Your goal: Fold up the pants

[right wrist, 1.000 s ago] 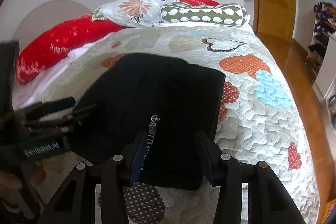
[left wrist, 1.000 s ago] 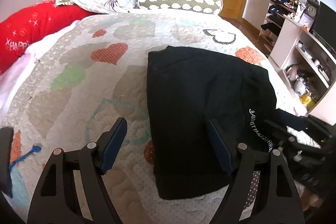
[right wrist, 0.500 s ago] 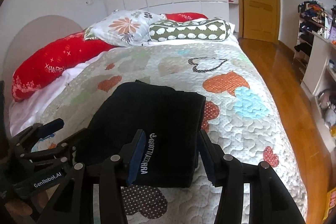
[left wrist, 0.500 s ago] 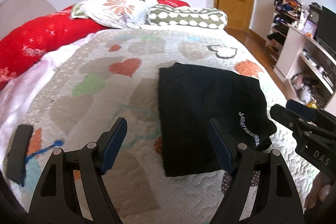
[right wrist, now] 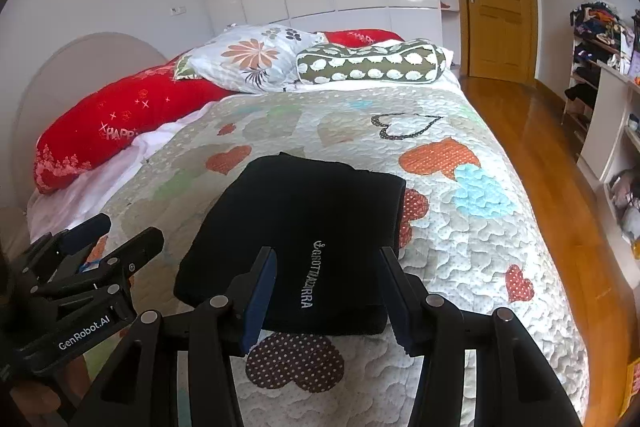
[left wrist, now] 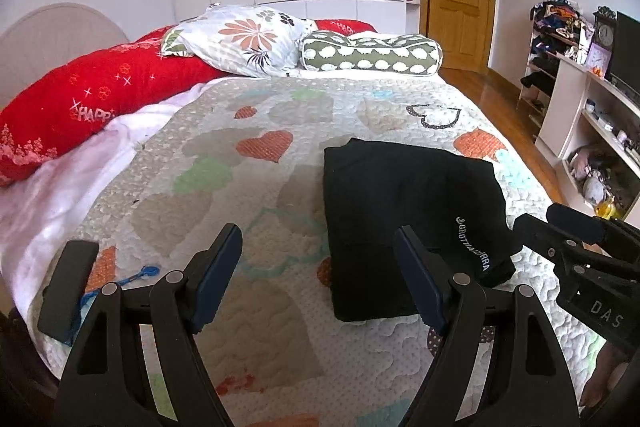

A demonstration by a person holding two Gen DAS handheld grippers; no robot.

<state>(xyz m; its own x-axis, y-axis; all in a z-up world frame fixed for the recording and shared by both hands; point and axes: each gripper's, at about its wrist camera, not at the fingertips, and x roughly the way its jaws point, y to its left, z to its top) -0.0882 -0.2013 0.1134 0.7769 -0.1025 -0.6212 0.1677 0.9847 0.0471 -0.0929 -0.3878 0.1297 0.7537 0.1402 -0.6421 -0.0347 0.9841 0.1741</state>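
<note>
Black pants [left wrist: 400, 211] [right wrist: 312, 223] lie folded into a flat rectangle on the heart-patterned quilt [left wrist: 224, 187] [right wrist: 480, 227], white lettering along the near right edge. My left gripper [left wrist: 318, 279] hangs open above the quilt, left of the pants' near end, nothing between its fingers. My right gripper [right wrist: 326, 301] is raised over the pants' near edge, its jaws partly apart and empty, clear of the cloth. Each gripper shows at the side of the other's view.
Pillows sit at the head of the bed: a red bolster [left wrist: 100, 95], a floral pillow [left wrist: 244, 43] and a green patterned one [left wrist: 372, 55]. A dark flat object [left wrist: 66, 291] lies at the quilt's near left corner. Shelves [left wrist: 592, 131] stand to the right beyond wooden floor [right wrist: 560, 187].
Both grippers have pulled back and risen away from the folded pants, so more of the bed and room shows. The pants lie as before.
</note>
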